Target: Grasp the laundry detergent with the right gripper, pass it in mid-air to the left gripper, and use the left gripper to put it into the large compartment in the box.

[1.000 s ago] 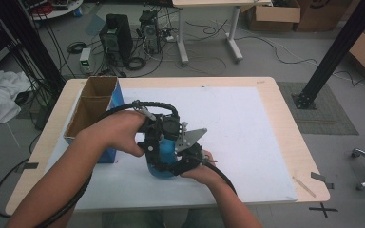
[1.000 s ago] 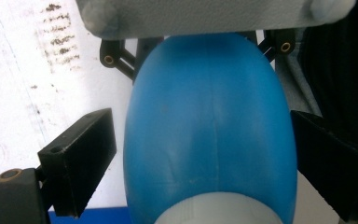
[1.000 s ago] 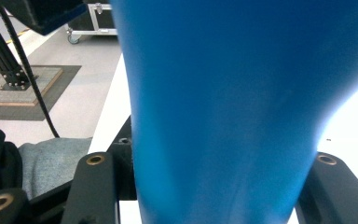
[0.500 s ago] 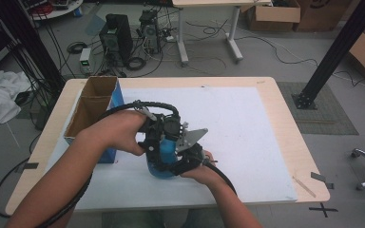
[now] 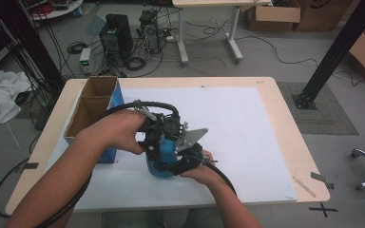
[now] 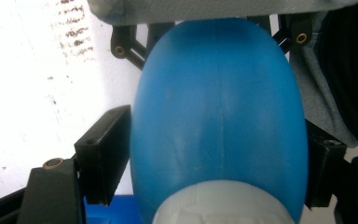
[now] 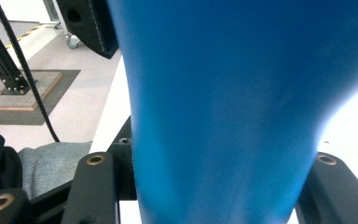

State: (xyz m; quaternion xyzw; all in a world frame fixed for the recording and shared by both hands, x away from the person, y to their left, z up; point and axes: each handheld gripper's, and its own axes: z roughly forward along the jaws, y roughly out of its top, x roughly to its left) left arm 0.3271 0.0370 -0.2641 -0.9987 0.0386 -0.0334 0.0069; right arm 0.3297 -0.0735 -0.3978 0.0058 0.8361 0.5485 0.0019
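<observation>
Two grippers clamping blue bottle (image 5: 160, 167), bottle mostly hidden from above, left jaws just closing

One blue bottle (image 5: 160, 164) stands near the table's (image 5: 266, 95) front edge, with two grippers, left gripper (image 5: 164, 142) and right gripper (image 5: 183, 161), on it. One open cardboard box (image 5: 92, 111) with two compartments sits at the left edge.

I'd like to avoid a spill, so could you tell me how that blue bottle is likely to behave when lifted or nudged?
The blue bottle looks like smooth, rounded plastic, so it may be slippery and could slide between the fingers. Its glossy, bulging body suggests a fairly stiff shell that might still flex if squeezed. Laid on its side, that curved shape would probably roll across the white table cover.
</observation>
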